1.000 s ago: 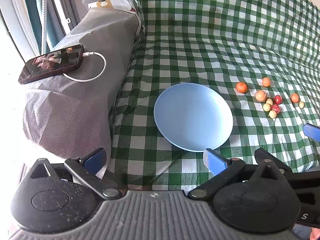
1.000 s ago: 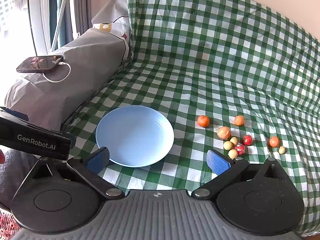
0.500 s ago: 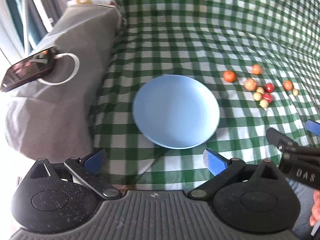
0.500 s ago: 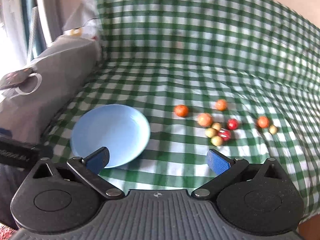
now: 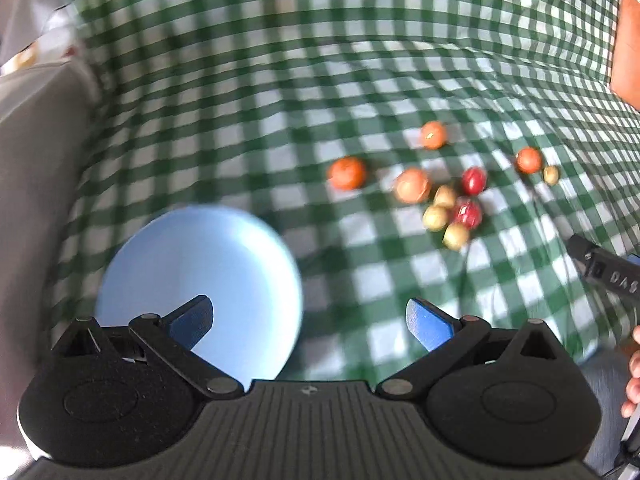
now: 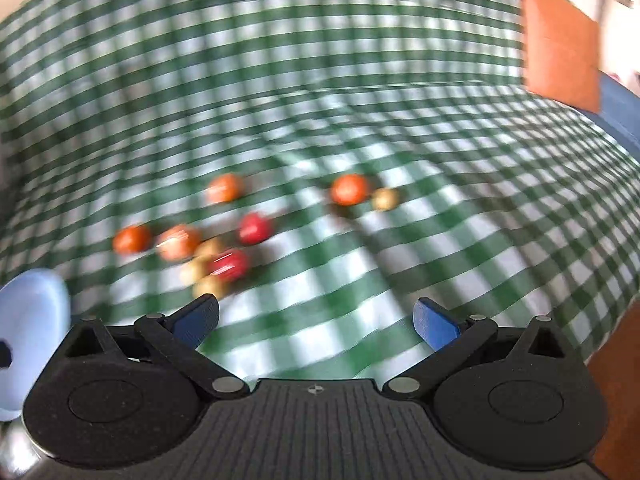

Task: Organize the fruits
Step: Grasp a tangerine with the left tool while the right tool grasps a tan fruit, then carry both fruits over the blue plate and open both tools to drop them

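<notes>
An empty light blue plate [image 5: 224, 264] lies on the green checked cloth [image 5: 280, 100]; its edge shows at the far left of the right wrist view [image 6: 32, 320]. Several small fruits lie loose to its right: orange ones [image 5: 347, 173], red ones [image 5: 474, 180] and small yellow ones [image 5: 435, 218]. In the blurred right wrist view the cluster [image 6: 228, 264] lies just ahead of the left finger. My left gripper [image 5: 310, 322] is open and empty over the plate's near right edge. My right gripper [image 6: 316, 320] is open and empty above the cloth.
A grey covered bolster [image 5: 32, 168] lies left of the plate. An orange cushion [image 6: 560, 60] stands at the back right. The cloth's edge drops off at the right [image 6: 616, 312]. The other gripper's body [image 5: 604, 272] shows at the right edge of the left wrist view.
Both grippers have swung to the right, toward the fruits. The phone on the bolster has left both views and the plate has slid to the left. Both stay open.
</notes>
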